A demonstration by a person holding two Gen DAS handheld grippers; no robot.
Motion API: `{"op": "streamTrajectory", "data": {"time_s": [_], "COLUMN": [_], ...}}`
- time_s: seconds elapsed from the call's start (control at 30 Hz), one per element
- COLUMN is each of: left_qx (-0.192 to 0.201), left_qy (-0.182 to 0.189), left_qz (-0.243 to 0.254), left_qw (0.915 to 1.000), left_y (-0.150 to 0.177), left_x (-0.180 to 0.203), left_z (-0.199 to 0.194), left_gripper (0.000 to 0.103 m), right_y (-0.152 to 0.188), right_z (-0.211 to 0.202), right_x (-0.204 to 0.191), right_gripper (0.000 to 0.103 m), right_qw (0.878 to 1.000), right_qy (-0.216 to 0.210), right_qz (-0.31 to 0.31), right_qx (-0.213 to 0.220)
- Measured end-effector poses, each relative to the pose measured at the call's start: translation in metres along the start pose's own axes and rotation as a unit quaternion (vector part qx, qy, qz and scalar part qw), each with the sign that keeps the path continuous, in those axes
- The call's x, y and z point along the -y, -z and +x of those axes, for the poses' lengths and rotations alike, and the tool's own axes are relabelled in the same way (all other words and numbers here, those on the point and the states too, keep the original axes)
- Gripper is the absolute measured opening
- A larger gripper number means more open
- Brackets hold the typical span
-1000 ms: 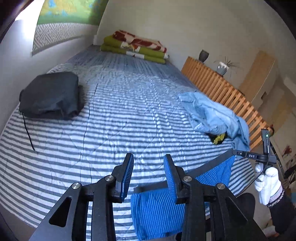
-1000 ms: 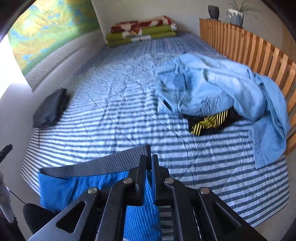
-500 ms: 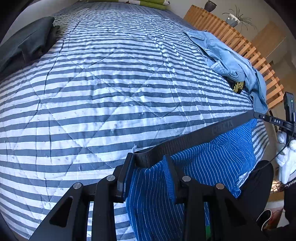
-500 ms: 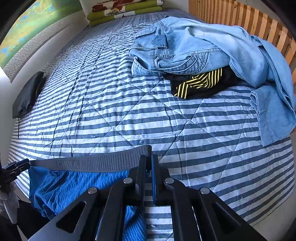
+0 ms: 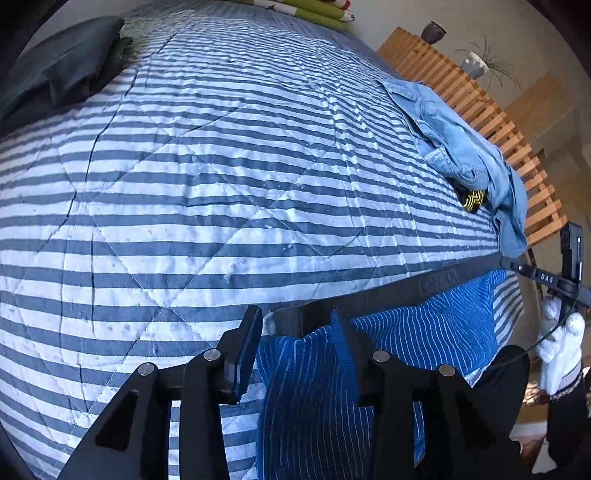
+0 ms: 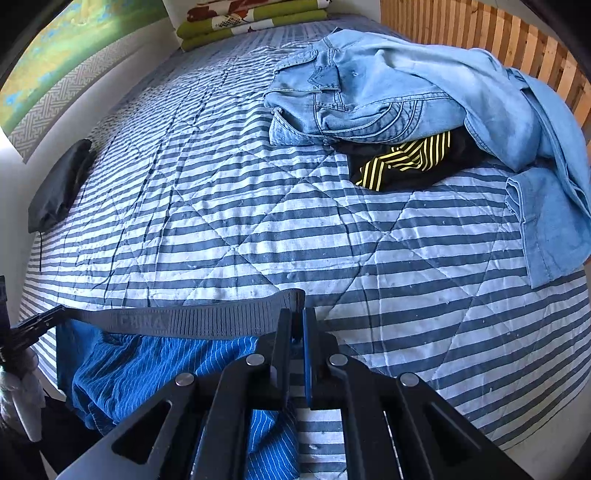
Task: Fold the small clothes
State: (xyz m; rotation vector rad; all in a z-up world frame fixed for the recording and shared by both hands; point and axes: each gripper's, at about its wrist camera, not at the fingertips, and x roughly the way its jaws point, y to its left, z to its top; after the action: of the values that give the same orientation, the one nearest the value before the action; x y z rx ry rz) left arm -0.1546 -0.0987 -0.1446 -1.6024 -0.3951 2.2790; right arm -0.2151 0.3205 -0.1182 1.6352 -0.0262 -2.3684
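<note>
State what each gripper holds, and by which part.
Right gripper clamps the blue shorts by the waistband end. Left gripper is opening around the other end.

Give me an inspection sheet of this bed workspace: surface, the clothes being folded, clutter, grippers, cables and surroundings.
Surface: striped quilt on the bed, lightly creased.
Job's things: blue striped shorts, grey waistband stretched along the near edge.
Clutter: denim clothes over a black and yellow garment; dark bag at the far left side.
Grippers: right gripper shut on the waistband end; left gripper jaws opening, shorts fabric between them.
Cables: thin cord hanging from the bag.
Surroundings: wooden slat rail, folded green blankets, wall map.
</note>
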Motion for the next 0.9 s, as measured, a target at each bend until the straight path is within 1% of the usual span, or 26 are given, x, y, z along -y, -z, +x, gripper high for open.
{"op": "streamTrajectory", "data": {"time_s": [0.03, 0.07, 0.1, 0.17, 0.2, 0.23, 0.27, 0.33, 0.43, 0.53, 0.57, 0.63, 0.67, 0.73, 0.77, 0.8, 0.83, 0.9], "left_qx": [-0.006, -0.013, -0.018, -0.028, -0.028, -0.023, -0.017, 0.015, 0.078, 0.137, 0.154, 0.174, 0.178, 0.171, 0.165, 0.162, 0.155, 0.132], "left_qy": [0.003, 0.011, 0.025, 0.041, 0.037, 0.03, 0.024, 0.031, 0.044, 0.061, 0.057, 0.039, 0.036, 0.052, 0.056, 0.052, 0.05, 0.048], "left_qz": [-0.011, -0.02, -0.024, -0.024, -0.024, -0.021, -0.019, -0.02, -0.017, -0.001, 0.012, 0.034, 0.042, 0.059, 0.066, 0.07, 0.076, 0.083], "left_qw": [0.9999, 0.9997, 0.9992, 0.9985, 0.9987, 0.9991, 0.9994, 0.9992, 0.9958, 0.9887, 0.9863, 0.9833, 0.9824, 0.9822, 0.9825, 0.983, 0.9838, 0.9866], "left_y": [-0.002, -0.002, -0.003, -0.003, -0.004, -0.004, -0.005, -0.012, -0.024, -0.028, -0.026, -0.02, -0.016, -0.007, -0.003, 0.002, 0.007, 0.019], "left_x": [-0.005, -0.009, -0.011, -0.011, -0.01, -0.009, -0.007, -0.001, 0.009, 0.022, 0.027, 0.039, 0.043, 0.052, 0.055, 0.058, 0.061, 0.065], "left_z": [0.003, 0.007, 0.009, 0.016, 0.018, 0.018, 0.015, -0.002, -0.051, -0.101, -0.116, -0.138, -0.146, -0.156, -0.156, -0.154, -0.147, -0.126], "left_gripper": [0.04, 0.04, 0.037, 0.023, 0.015, 0.01, 0.01, 0.009, 0.009, 0.01, 0.01, 0.009, 0.01, 0.01, 0.01, 0.01, 0.01, 0.011], "right_y": [0.0, 0.001, 0.001, 0.001, 0.002, 0.001, 0.001, 0.0, -0.004, -0.011, -0.012, -0.013, -0.012, -0.011, -0.009, -0.008, -0.006, 0.0], "right_z": [0.0, 0.0, 0.001, 0.002, 0.003, 0.003, 0.003, -0.001, -0.02, -0.047, -0.058, -0.073, -0.079, -0.09, -0.093, -0.093, -0.089, -0.072], "right_x": [0.001, 0.002, 0.002, 0.001, 0.001, 0.001, 0.001, 0.004, 0.007, 0.006, 0.004, -0.001, -0.004, -0.008, -0.01, -0.01, -0.01, -0.01], "right_gripper": [0.005, 0.005, 0.005, 0.005, 0.005, 0.005, 0.005, 0.005, 0.005, 0.005, 0.005, 0.005, 0.005, 0.005, 0.005, 0.005, 0.005, 0.006], "right_qw": [1.0, 1.0, 1.0, 1.0, 1.0, 1.0, 1.0, 1.0, 0.999, 0.997, 0.995, 0.994, 0.993, 0.992, 0.991, 0.992, 0.993, 0.996], "right_qy": [0.0, 0.001, 0.001, 0.002, 0.003, 0.003, 0.003, -0.003, -0.022, -0.043, -0.054, -0.062, -0.065, -0.067, -0.067, -0.061, -0.048, 0.006], "right_qz": [0.001, 0.001, 0.001, -0.001, -0.003, -0.003, -0.001, 0.008, 0.016, 0.02, 0.02, 0.016, 0.014, 0.006, 0.002, -0.003, -0.006, -0.019], "right_qx": [0.0, 0.0, -0.001, -0.003, -0.003, -0.003, -0.003, 0.002, 0.024, 0.062, 0.077, 0.094, 0.1, 0.11, 0.113, 0.111, 0.106, 0.084]}}
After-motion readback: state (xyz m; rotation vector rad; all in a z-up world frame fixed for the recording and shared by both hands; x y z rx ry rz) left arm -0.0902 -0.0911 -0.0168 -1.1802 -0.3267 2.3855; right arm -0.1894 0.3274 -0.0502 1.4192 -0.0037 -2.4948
